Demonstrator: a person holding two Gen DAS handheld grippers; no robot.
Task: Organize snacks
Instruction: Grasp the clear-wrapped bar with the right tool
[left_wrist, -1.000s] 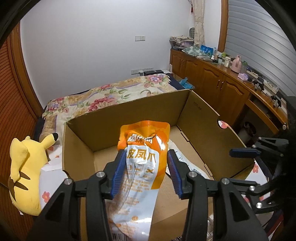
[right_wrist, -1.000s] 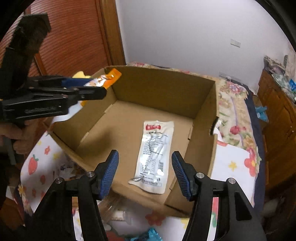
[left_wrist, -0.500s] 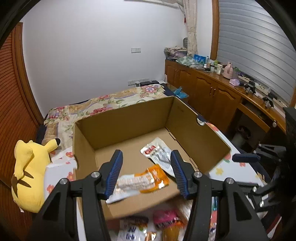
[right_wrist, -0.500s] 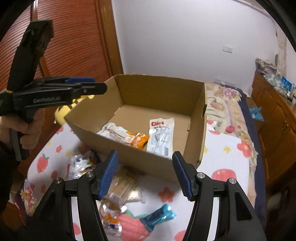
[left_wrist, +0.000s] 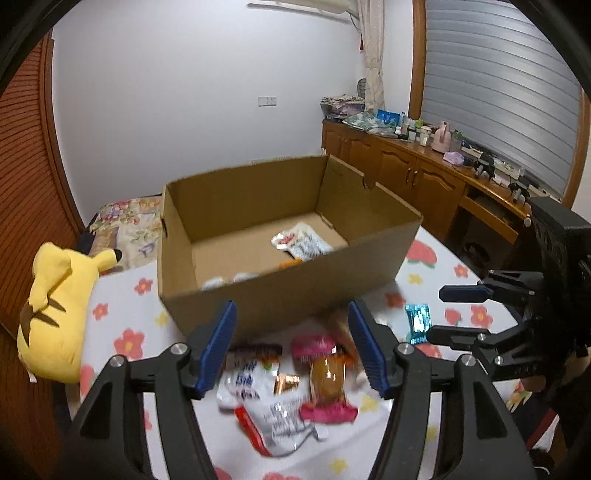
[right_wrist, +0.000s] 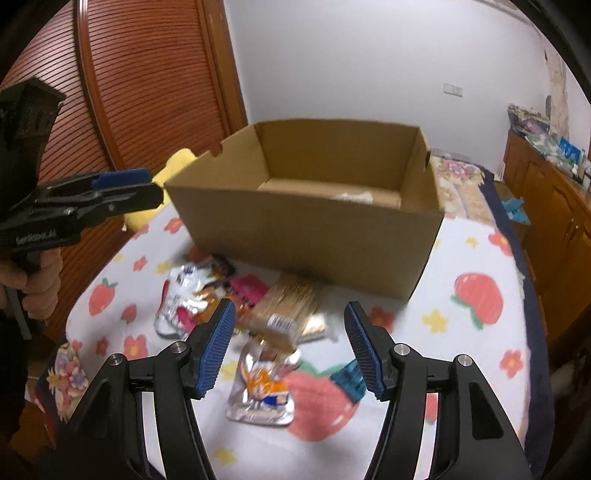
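Both grabbers are empty. The left gripper (left_wrist: 291, 347) has just been opening its jaws and nothing sits between them; the right gripper (right_wrist: 290, 347) is wide too. Under them, shiny crinkly snack packets (left_wrist: 295, 387) lie on the soft flowery cloth (right_wrist: 476, 354), not yet put away. Just behind stands the stiff brown cardboard box (left_wrist: 288, 295), with a white packet (left_wrist: 301, 243) and two or so more already inside. I think most are left.
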